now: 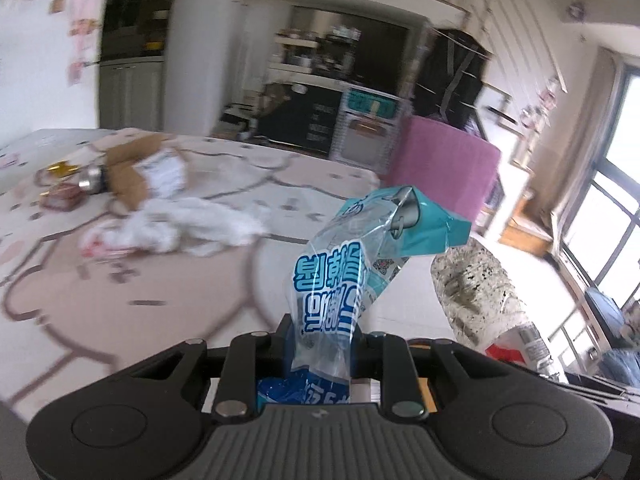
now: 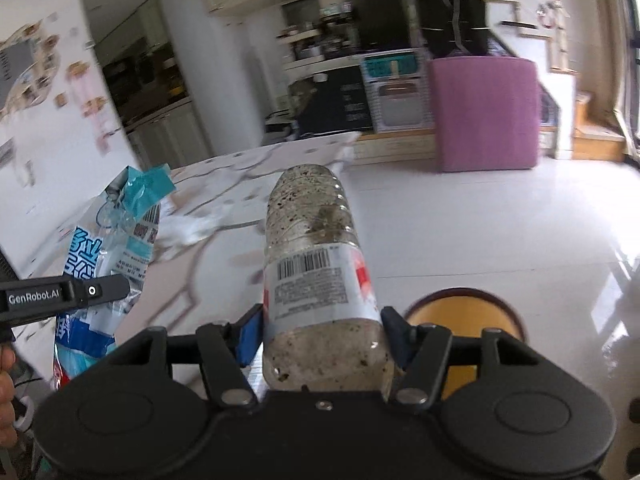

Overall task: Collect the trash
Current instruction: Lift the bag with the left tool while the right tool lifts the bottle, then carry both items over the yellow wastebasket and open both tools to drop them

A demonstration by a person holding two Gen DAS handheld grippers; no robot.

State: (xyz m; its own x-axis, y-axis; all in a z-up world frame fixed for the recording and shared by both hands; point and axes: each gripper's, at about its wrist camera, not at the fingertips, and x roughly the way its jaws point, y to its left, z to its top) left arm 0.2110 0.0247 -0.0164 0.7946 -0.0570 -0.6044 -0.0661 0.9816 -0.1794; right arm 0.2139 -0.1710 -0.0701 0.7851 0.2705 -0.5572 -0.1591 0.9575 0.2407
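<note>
Here the right tool is clamped on a clear plastic bottle, its blue pads pressed to both sides of the lower body at the bottom centre of the right wrist frame. The bottle is seen standing up from the jaws, its inner wall speckled with dark grime, and a white label with a barcode and a red patch is wrapped round its middle. Below and to the right of it, the yellow mouth of a dark-rimmed bin is visible on the pale tiled floor.

The left tool is closed on a crumpled transparent wrapper printed in blue and teal, held at the lower centre of its own frame with the torn teal end raised toward the upper right. Further out, at the left of that frame, white crumpled plastic, torn cardboard and a small can are seen lying on the pink-patterned surface.
</note>
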